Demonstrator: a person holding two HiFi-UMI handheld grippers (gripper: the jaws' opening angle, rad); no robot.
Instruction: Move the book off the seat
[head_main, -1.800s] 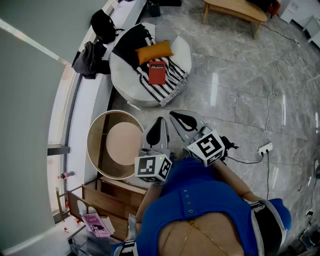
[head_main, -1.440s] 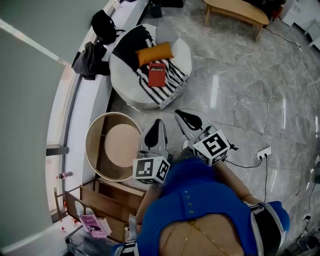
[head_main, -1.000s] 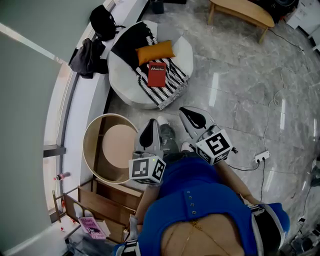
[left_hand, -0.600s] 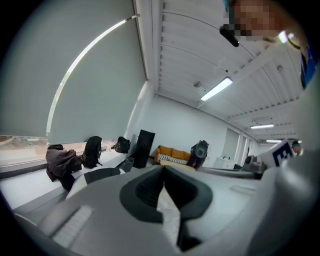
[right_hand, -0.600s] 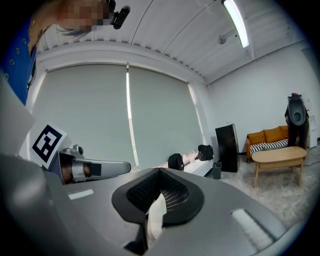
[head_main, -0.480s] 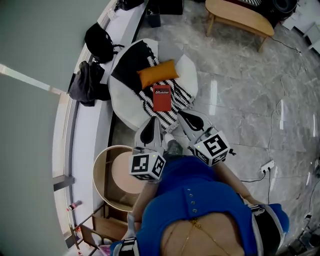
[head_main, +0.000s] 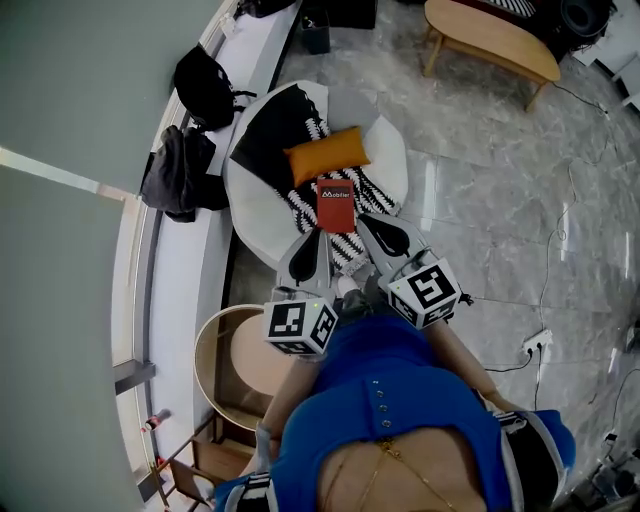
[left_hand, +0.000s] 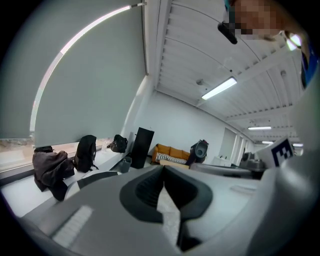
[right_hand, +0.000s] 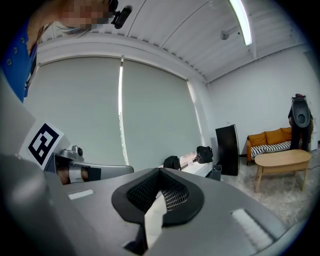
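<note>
A red book (head_main: 336, 203) lies on a black-and-white striped blanket (head_main: 352, 239) on the round white seat (head_main: 255, 207), just below an orange cushion (head_main: 327, 156). My left gripper (head_main: 312, 247) is shut and empty, its tips over the seat's near edge, left of and below the book. My right gripper (head_main: 383, 229) is also shut and empty, its tips just right of and below the book. Both gripper views look level across the room over closed jaws (left_hand: 163, 172) (right_hand: 160, 176); neither shows the book.
A round wooden side table (head_main: 214, 350) stands at my lower left. Black bags (head_main: 205, 86) and a dark garment (head_main: 180, 175) lie on the white window ledge. A wooden coffee table (head_main: 490, 40) stands at the far right. A cable and socket strip (head_main: 538, 343) lie on the marble floor.
I have walked toward the seat: the seat and book have slid down the head view, closer to both grippers. The side table has moved down to my lower left. Both grippers stayed shut.
</note>
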